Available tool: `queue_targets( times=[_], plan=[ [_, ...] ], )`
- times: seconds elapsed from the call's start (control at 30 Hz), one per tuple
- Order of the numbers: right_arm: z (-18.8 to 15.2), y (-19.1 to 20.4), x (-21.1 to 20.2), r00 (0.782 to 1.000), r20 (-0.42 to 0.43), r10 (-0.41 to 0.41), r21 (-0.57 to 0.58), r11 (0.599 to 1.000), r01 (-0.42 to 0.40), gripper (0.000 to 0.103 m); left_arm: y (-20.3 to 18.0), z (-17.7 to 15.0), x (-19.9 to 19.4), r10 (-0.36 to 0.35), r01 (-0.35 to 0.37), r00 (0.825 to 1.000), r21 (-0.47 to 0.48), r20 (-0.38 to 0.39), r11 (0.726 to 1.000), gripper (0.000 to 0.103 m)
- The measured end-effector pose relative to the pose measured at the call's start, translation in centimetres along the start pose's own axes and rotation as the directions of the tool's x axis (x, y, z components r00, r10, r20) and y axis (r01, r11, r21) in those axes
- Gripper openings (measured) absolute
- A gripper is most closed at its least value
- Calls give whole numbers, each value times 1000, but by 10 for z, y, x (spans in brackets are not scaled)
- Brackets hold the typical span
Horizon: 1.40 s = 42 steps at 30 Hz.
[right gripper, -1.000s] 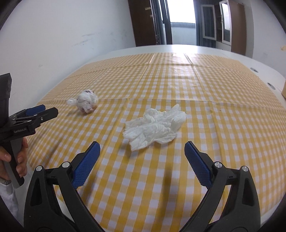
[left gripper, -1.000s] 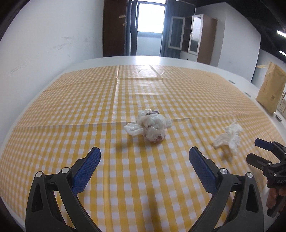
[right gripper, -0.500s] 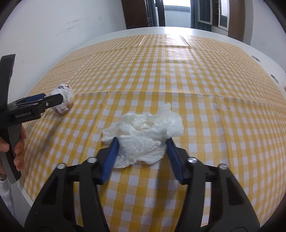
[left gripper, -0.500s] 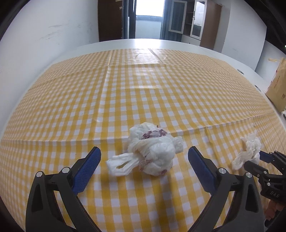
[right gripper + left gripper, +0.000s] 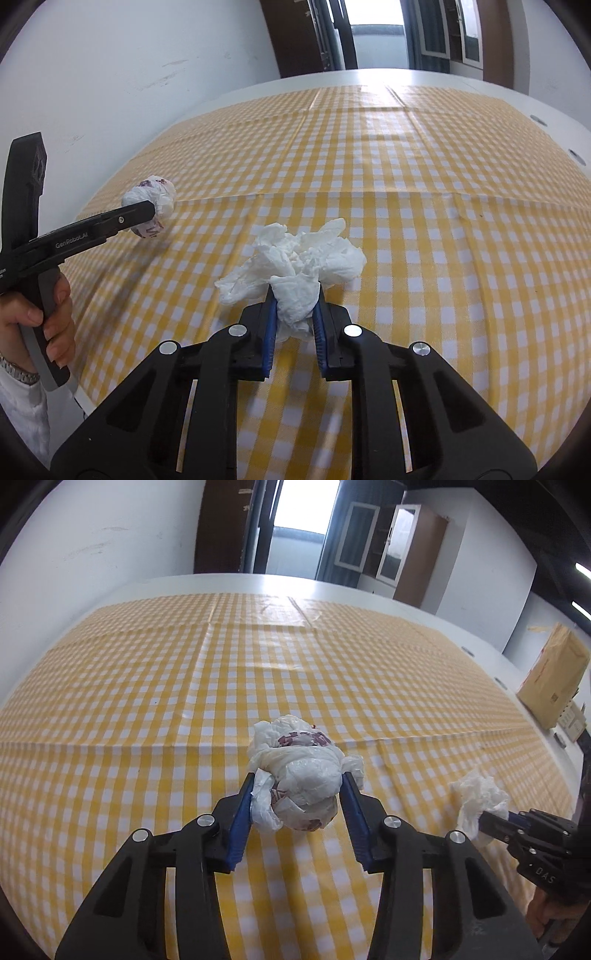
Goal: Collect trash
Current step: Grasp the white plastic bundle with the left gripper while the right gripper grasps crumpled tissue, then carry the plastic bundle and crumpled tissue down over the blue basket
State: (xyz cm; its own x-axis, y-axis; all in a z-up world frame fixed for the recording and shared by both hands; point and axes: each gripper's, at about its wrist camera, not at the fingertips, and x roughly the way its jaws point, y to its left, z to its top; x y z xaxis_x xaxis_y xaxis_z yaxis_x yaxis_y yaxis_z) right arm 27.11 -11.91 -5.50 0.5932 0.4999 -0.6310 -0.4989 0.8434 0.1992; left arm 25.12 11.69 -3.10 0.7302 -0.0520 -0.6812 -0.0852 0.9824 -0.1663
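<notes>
A balled white plastic bag with dark red print [image 5: 299,771] lies on the yellow checked tablecloth [image 5: 184,686]. My left gripper [image 5: 298,794] is closing around it, and both blue pads touch its sides. The right wrist view shows the same bag [image 5: 153,195] at the left, behind the left gripper's black fingers [image 5: 125,218]. A crumpled white tissue [image 5: 295,258] lies in front of my right gripper [image 5: 294,314], whose jaws are closing and pinch the tissue's near end. In the left wrist view that tissue [image 5: 478,797] sits at the right, at the right gripper's tip.
A brown paper bag [image 5: 554,679] stands on the white table at the far right. A white wall [image 5: 129,66] runs along the table's left side. A hand [image 5: 40,321] in a white sleeve holds the left gripper's handle. Cabinets and a doorway stand beyond the table's far end.
Both grippers moved forward over their trash and closed from wide open. The left pads now touch the bag's sides, and the right pads squeeze the tissue's near end.
</notes>
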Motion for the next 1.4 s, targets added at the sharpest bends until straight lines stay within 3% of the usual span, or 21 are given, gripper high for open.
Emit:
queue_targets(
  times=[0.47,1.1,1.4],
  plan=[
    [-39,41,-54,996,87,37,-95,995,-29,15,-20,-51,-75,-53,53,993,11,108,999,44],
    [-103,67,-120,983,117,144,-109,985,-131,15,-40,-119,-138,-115,116,981,8,157,993,44],
    [-129,81,-146,981,128,146,-147,981,-127,15,-43,-148,-169,-138,141,975,-5,172,990,44]
  ],
)
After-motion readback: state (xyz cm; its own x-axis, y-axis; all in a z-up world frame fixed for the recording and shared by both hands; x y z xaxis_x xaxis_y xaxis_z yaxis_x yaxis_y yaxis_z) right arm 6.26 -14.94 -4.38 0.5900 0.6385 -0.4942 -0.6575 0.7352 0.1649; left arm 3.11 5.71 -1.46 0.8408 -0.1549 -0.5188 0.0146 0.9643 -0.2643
